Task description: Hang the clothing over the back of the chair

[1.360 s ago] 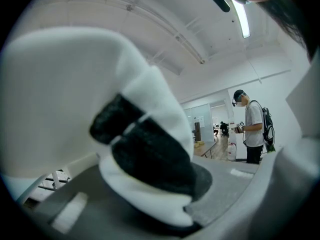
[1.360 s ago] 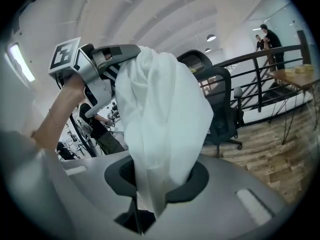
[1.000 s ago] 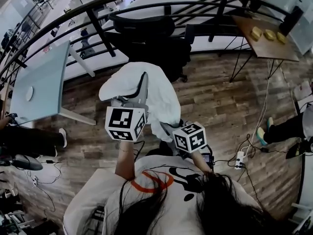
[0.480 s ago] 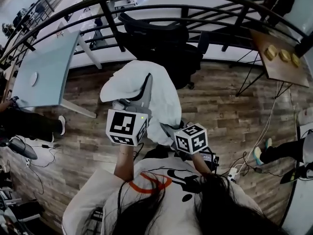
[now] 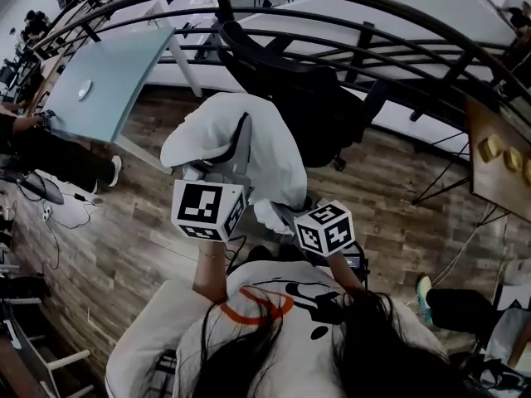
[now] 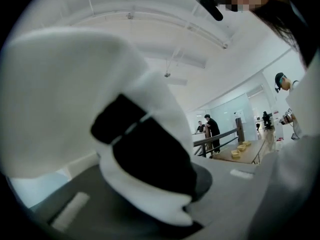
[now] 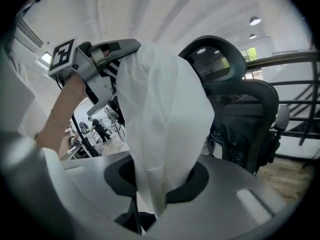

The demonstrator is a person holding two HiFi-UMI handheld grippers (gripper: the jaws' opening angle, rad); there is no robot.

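Left gripper point(image 5: 234, 166) is clamping shut on the bunched white fabric garment point(image 5: 267, 152), and the right gripper point(image 7: 156, 189) is pinching its lower edge. I'm holding it mid-air, just short of the black mesh office chair point(image 5: 319, 106). Being this bunched, it's risking sliding off the backrest, I reckon. Its long axis is running from the higher left grip down to the right.

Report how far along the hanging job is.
Done: the white garment is picked up, clamped in the left gripper and right gripper. In hand: it is held up before the black office chair. Left: draping it over the chair's back and releasing.
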